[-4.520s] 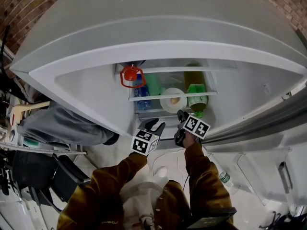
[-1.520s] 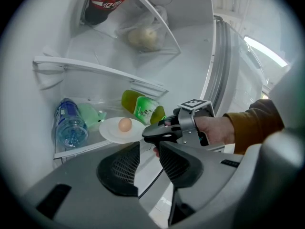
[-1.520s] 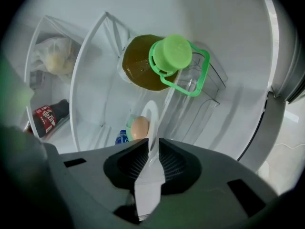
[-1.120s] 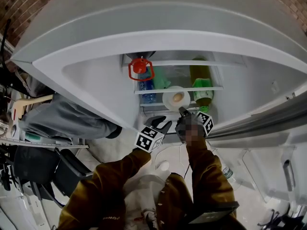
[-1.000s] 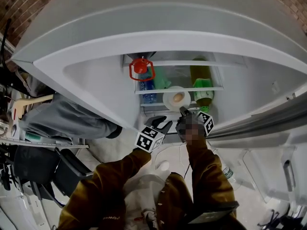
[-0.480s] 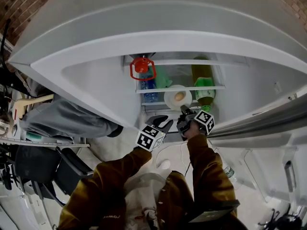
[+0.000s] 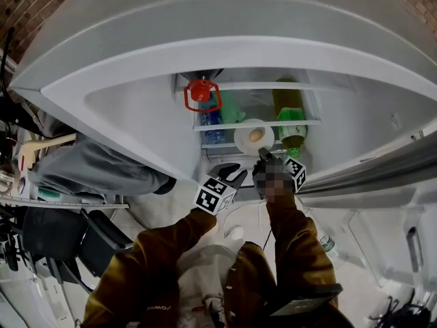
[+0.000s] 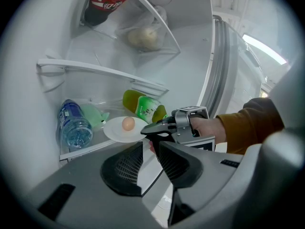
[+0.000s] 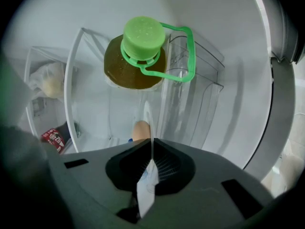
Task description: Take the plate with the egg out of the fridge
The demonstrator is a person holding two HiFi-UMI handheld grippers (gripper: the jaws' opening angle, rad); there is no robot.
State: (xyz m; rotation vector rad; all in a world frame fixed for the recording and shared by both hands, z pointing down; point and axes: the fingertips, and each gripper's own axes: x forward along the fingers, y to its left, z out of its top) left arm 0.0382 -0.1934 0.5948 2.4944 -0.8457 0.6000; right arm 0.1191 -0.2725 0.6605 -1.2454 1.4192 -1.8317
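A white plate [image 7: 246, 142] with a brown egg [image 7: 256, 134] sits at the front of a fridge shelf. In the left gripper view the plate [image 8: 114, 131] and egg [image 8: 127, 123] lie between a water bottle and a green-capped bottle. My right gripper [image 7: 263, 155] is at the plate's right rim; its jaws have just been closing. In the right gripper view the plate's edge [image 9: 147, 112] runs between the jaws of that gripper [image 9: 151, 141], which is shut on it, with the egg [image 9: 140, 130] just beyond. My left gripper [image 7: 231, 175] hangs open and empty in front of the shelf.
A green-capped bottle of yellow liquid [image 9: 138, 56] stands right of the plate, a blue-capped water bottle [image 8: 74, 125] lies to its left. A red-capped dark bottle [image 7: 201, 94] and a bagged item [image 8: 143, 35] are on the shelf above. The open fridge door [image 7: 369, 176] is on the right.
My right gripper has moved up to the plate's rim and its jaws have closed onto it. The left gripper has stayed in place.
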